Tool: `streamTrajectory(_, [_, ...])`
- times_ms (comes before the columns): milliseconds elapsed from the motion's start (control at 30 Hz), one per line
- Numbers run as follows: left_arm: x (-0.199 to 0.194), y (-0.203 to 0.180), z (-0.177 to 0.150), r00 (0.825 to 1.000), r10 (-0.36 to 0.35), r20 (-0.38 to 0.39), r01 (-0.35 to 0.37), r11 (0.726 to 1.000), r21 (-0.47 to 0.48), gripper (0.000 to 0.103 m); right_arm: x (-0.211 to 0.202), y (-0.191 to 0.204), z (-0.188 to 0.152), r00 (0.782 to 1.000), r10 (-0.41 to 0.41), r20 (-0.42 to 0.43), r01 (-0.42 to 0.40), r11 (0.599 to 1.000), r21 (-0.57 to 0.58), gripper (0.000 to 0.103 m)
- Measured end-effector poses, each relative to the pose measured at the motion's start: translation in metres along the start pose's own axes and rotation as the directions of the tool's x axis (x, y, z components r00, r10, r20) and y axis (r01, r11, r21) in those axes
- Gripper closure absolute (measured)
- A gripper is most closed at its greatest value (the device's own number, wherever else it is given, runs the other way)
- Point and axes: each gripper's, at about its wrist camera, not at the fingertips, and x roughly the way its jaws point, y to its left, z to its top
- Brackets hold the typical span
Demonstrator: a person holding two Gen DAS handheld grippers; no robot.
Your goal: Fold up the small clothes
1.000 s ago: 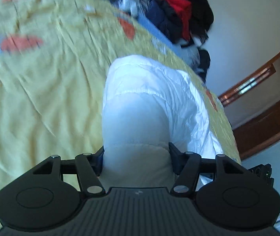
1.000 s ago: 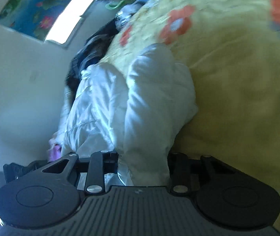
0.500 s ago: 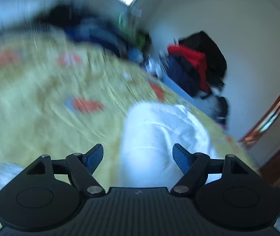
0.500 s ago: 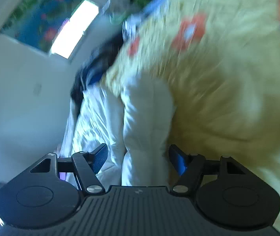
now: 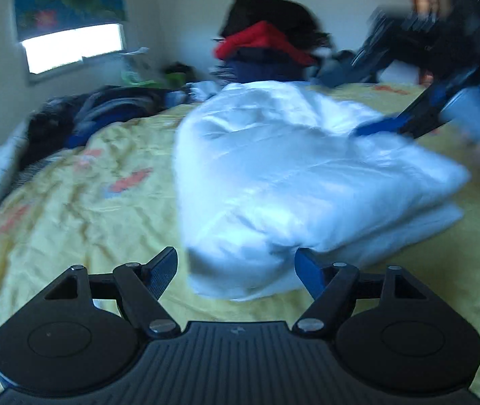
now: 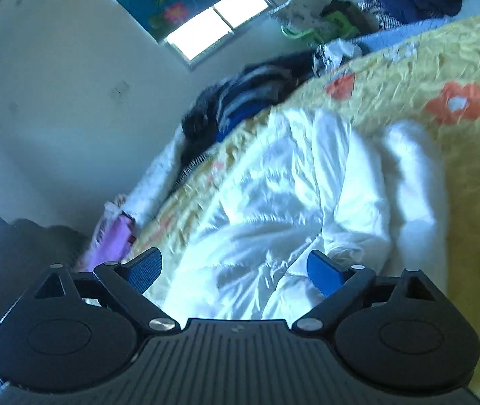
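Observation:
A white shiny padded garment [image 5: 294, 182] lies folded in a thick bundle on the yellow flowered bedspread [image 5: 71, 209]. My left gripper [image 5: 236, 271] is open and empty, just short of the bundle's near end. My right gripper [image 6: 235, 270] is open and empty, held low over the same garment [image 6: 284, 202]. It also shows blurred in the left wrist view [image 5: 419, 114], at the far right side of the bundle.
Dark and blue clothes [image 5: 98, 114] are piled along the bed's far left edge. A stack of red, black and navy clothes [image 5: 267, 44] stands behind the garment. A window with a flowered blind [image 5: 71, 20] is in the back wall. A purple item [image 6: 111, 243] lies at the bed's edge.
Both grippers have opened and let go of the white garment, which now lies on the bed. Both have drawn back from it and the left view has swung up.

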Motion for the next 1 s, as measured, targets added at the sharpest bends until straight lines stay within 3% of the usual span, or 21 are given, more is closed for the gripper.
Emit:
streamTrajectory(67, [-0.007,-0.001,-0.001,0.999,-0.022,0.024,0.021,0.999,0.033,0.025,0.013,-0.005,-0.006,0.999,-0.024,-0.022,0.024,1.0,0.006,0.011])
streamTrajectory(200, [0.017,0.007,-0.006,0.992,0.116,-0.052,-0.113,0.992,0.052,0.024,0.014,-0.014,-0.022,1.0,-0.013,0.005,0.013,1.0,-0.018,0.014])
streamTrajectory(333, [0.021,0.028,-0.002,0.994,0.072,-0.085,-0.078,0.995,-0.061,0.027,0.019,-0.033,-0.027,1.0,-0.011,-0.022,0.011,1.0,0.008,0.036])
streamTrajectory(433, [0.02,0.04,0.0,0.994,0.019,-0.105,-0.035,0.988,-0.153,0.036,0.02,-0.04,-0.028,0.999,-0.009,-0.032,0.01,1.0,0.019,0.045])
streamTrajectory(500, [0.027,0.052,-0.005,0.989,-0.038,-0.146,-0.002,0.964,-0.267,0.037,0.021,-0.036,-0.03,0.999,-0.022,-0.035,0.021,1.0,-0.014,0.045])
streamTrajectory(567, [0.04,0.072,-0.015,0.979,-0.098,-0.181,0.013,0.907,-0.42,0.037,0.026,-0.026,-0.035,0.998,-0.051,-0.04,0.047,0.995,-0.092,0.045])
streamTrajectory(600, [0.041,0.078,-0.018,0.983,-0.098,-0.156,0.017,0.891,-0.453,0.037,0.028,-0.022,-0.038,0.997,-0.063,-0.044,0.057,0.99,-0.129,0.045])
streamTrajectory(867, [0.033,0.071,-0.009,0.982,-0.039,-0.185,-0.033,0.928,-0.372,0.037,0.028,-0.016,-0.037,0.996,-0.075,-0.054,0.067,0.987,-0.145,0.044])
streamTrajectory(933, [0.019,0.071,-0.004,0.981,-0.067,-0.183,0.001,0.941,-0.34,0.038,0.018,-0.011,-0.03,0.995,-0.078,-0.056,0.072,0.993,-0.096,0.037])
streamTrajectory(1000, [0.0,0.073,0.002,0.982,-0.127,-0.142,0.079,0.949,-0.305,0.038,0.0,-0.01,-0.024,0.999,-0.039,-0.031,0.038,0.999,-0.02,0.027])
